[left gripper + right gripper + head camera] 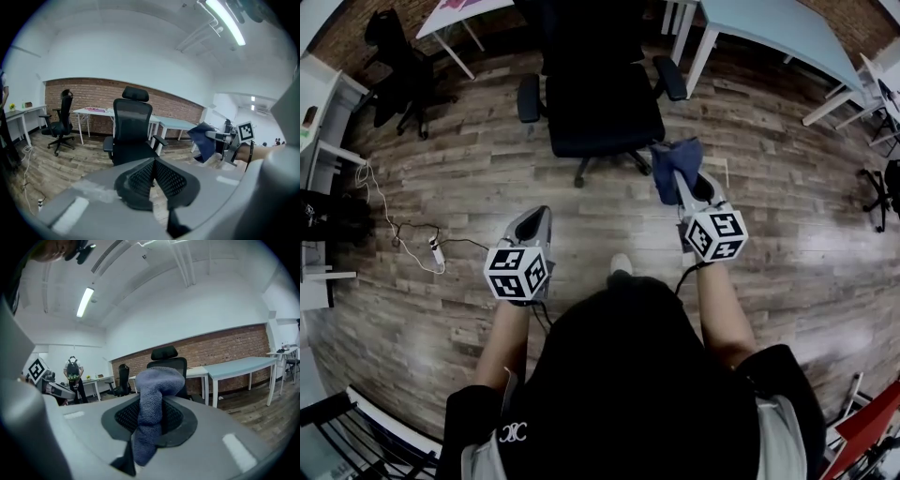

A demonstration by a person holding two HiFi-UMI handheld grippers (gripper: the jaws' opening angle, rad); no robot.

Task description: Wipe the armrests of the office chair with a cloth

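Wood-plank floor [441, 187], brick wall [93, 93]. Black office chair [600, 103] ahead of right tool [682, 183], clamped on blue cloth [675, 157]. Left tool [538, 216] closed, empty.

Floored in worn brown wooden planks [441, 187]; backed by red brick wall [93, 91]; lit by long ceiling tube lamp [225, 21]; furnished with pale-blue-topped white-legged bench [778, 28].

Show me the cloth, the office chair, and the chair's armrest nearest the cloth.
cloth [151, 416]: right gripper view, on its middle fold.
office chair [602, 112]: head view, on the seat.
armrest nearest the cloth [670, 78]: head view, on its pad.
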